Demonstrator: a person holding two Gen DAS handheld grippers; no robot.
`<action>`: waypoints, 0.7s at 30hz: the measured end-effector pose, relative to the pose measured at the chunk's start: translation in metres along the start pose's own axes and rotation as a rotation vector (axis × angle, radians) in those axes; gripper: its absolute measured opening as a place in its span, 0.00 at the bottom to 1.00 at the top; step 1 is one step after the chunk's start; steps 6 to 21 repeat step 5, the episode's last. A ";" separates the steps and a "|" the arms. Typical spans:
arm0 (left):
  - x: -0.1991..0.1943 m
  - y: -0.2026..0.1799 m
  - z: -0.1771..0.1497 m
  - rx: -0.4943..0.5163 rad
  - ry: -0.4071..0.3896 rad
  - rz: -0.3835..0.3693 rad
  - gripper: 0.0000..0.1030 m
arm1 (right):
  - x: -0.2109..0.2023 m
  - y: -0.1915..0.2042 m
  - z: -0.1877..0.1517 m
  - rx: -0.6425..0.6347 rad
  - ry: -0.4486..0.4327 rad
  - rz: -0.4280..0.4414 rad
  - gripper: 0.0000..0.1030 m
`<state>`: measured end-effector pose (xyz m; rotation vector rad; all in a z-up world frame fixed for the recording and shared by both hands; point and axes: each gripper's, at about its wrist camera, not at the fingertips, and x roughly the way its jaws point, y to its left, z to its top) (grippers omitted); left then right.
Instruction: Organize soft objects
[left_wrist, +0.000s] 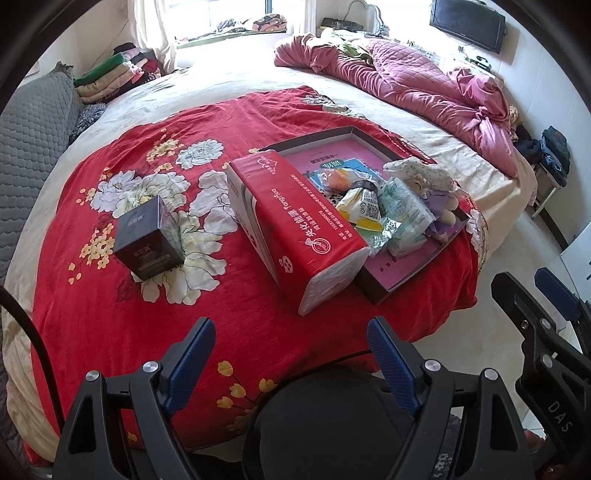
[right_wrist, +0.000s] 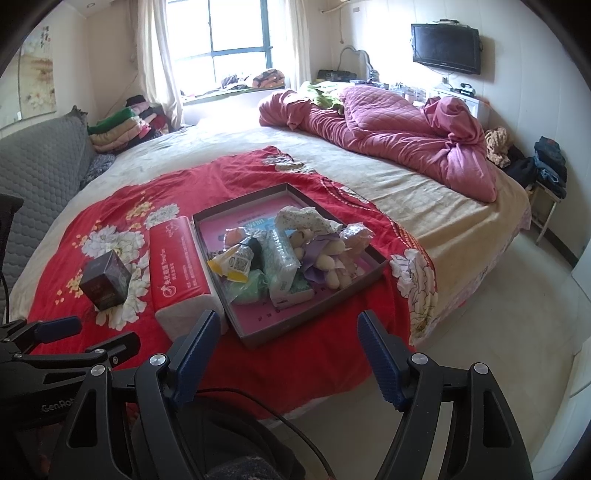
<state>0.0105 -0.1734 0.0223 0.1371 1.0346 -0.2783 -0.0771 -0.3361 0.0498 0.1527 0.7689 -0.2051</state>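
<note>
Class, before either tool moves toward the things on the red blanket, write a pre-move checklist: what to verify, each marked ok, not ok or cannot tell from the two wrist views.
1. Left tool open and empty: ok.
2. Right tool open and empty: ok.
3. Soft things gathered in the shallow box: ok; the plush toy and packets lie inside.
4. Red tissue pack inside the box: not ok; it lies on the red blanket beside the box's wall.
5. Dark carton inside the box: not ok; it stands apart on the blanket.
6. Whether the dark carton is soft: cannot tell.
</note>
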 end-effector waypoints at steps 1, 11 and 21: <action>0.001 -0.001 0.000 0.004 -0.001 -0.002 0.81 | 0.000 0.000 0.000 0.000 -0.001 0.001 0.75; 0.000 -0.002 0.002 0.014 -0.013 -0.014 0.81 | 0.000 -0.001 0.001 -0.002 -0.003 0.002 0.75; 0.000 -0.002 0.002 0.014 -0.013 -0.014 0.81 | 0.000 -0.001 0.001 -0.002 -0.003 0.002 0.75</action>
